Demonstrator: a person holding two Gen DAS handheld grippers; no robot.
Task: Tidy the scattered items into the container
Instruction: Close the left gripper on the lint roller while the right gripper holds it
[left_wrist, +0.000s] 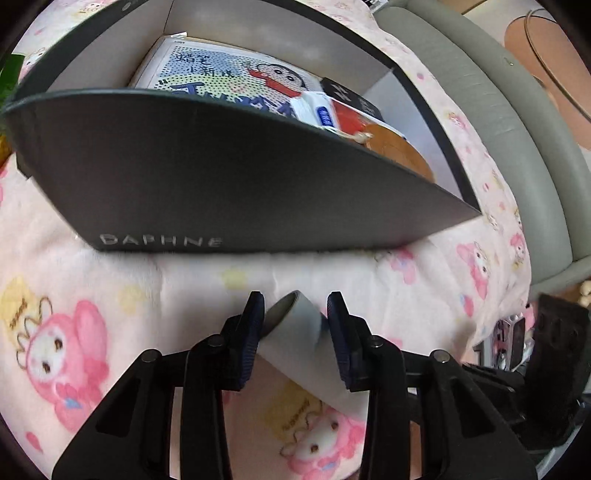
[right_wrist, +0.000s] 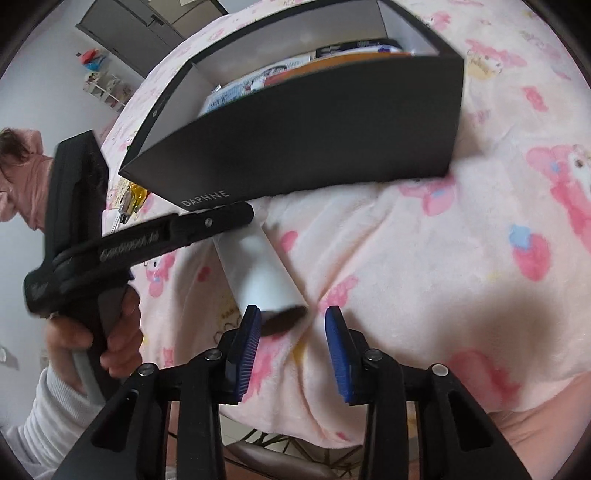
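A white paper roll (left_wrist: 303, 339) with a dark hollow core sits between the blue pads of my left gripper (left_wrist: 295, 332), which is shut on it just above the pink blanket. In the right wrist view the same roll (right_wrist: 258, 273) slants down from my left gripper (right_wrist: 236, 221) toward me. Its dark end lies beside the left finger of my right gripper (right_wrist: 293, 332), which is open and grips nothing. The black "DAPHNE" box (left_wrist: 221, 177) stands just beyond. It has a white inside and holds a cartoon book (left_wrist: 221, 74), a white packet and an orange round item.
A pink cartoon-print blanket (right_wrist: 443, 258) covers the surface. A grey padded edge (left_wrist: 498, 110) runs along the right. Small yellow-wrapped items (right_wrist: 129, 199) lie by the box's (right_wrist: 314, 140) left corner. A person's hand (right_wrist: 118, 332) holds the left gripper's handle.
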